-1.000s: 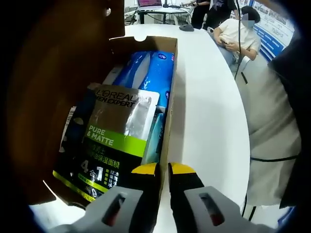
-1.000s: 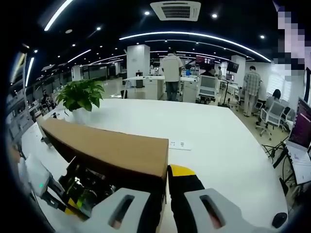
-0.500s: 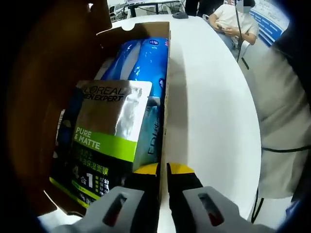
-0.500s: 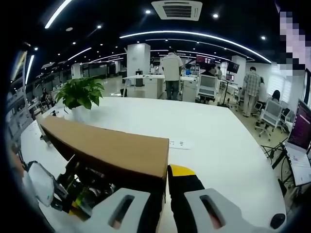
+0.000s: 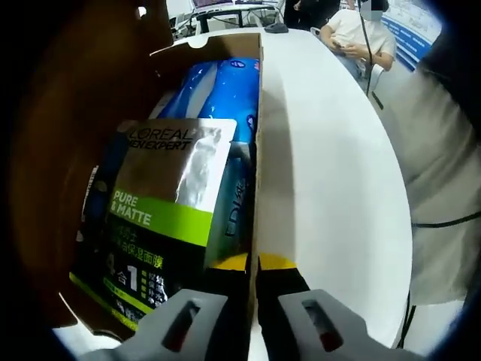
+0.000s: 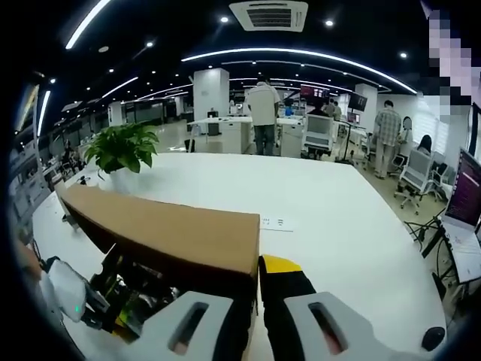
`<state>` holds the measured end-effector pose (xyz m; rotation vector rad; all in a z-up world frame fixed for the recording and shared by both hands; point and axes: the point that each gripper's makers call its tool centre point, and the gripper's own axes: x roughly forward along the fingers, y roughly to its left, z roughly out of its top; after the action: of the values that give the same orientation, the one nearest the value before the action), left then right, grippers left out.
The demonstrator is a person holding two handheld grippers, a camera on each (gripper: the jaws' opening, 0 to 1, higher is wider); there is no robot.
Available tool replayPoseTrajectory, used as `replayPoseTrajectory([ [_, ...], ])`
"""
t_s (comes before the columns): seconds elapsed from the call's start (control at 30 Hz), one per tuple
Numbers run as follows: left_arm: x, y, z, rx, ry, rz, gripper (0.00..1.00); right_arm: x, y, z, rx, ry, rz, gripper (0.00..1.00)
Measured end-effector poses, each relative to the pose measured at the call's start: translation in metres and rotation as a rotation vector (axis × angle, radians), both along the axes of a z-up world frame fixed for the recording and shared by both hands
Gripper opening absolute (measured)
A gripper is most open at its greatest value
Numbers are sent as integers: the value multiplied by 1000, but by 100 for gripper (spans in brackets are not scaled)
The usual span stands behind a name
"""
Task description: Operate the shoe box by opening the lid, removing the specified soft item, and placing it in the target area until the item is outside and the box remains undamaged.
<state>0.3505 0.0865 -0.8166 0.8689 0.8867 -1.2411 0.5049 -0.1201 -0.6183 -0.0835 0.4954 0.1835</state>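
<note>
In the left gripper view, the camera had crept closer over the last second, so the open shoe box (image 5: pixel 252 113) and its packets loomed larger; the left gripper (image 5: pixel 252 265) stayed clamped on the box's side wall, steadying it for the removal not yet begun. The soft item, a silver-and-green L'Oréal Men Expert pouch (image 5: pixel 161 210), lay glossy atop blue packets (image 5: pixel 225 94) at centre left. In the right gripper view, little had shifted: the right gripper (image 6: pixel 255 272) held the raised cardboard lid (image 6: pixel 165 233) at lower left, above the white tabletop (image 6: pixel 331 218).
</note>
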Motion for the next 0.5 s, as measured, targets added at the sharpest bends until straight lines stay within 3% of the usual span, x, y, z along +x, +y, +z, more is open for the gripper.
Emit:
replayPoseTrajectory([
  [0.3,1,0,0,31,27,41,1,17,1,-1,8,13,10,0],
  [0.5,1,0,0,40,34,57,1,29,1,-2,30,72,27,0],
])
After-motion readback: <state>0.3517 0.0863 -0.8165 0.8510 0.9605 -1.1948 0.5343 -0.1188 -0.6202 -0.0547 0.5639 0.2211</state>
